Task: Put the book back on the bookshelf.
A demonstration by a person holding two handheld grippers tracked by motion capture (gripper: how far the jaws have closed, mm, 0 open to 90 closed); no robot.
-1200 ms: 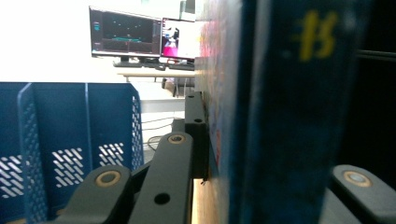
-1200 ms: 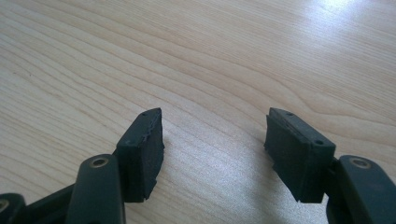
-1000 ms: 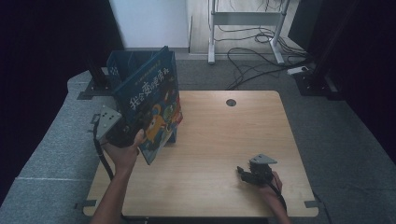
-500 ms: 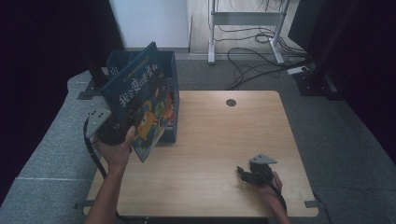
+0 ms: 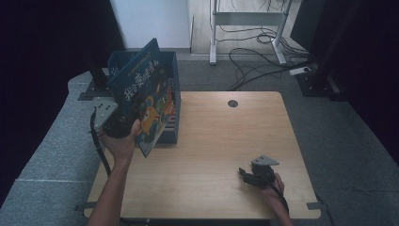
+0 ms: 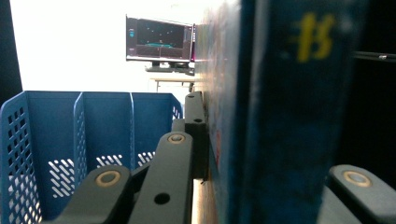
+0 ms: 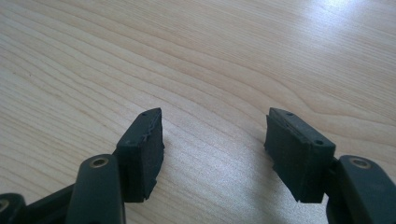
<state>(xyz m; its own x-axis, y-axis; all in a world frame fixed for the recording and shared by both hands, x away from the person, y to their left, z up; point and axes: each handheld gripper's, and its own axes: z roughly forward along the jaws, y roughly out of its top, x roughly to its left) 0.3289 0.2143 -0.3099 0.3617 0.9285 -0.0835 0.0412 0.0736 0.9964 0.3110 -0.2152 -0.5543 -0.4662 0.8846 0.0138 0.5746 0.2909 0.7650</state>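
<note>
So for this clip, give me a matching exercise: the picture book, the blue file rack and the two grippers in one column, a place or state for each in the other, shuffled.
Column one:
1. picture book
2. blue file rack
3. left gripper
4. right gripper

Column two:
A. jaws apart, nothing between them, low over the bare wooden table
B. stands at the table's far left corner
C. held tilted in the air in front of the rack
D. jaws shut on the book's lower edge

Pairs: 1-C, 2-B, 3-D, 4-A
</note>
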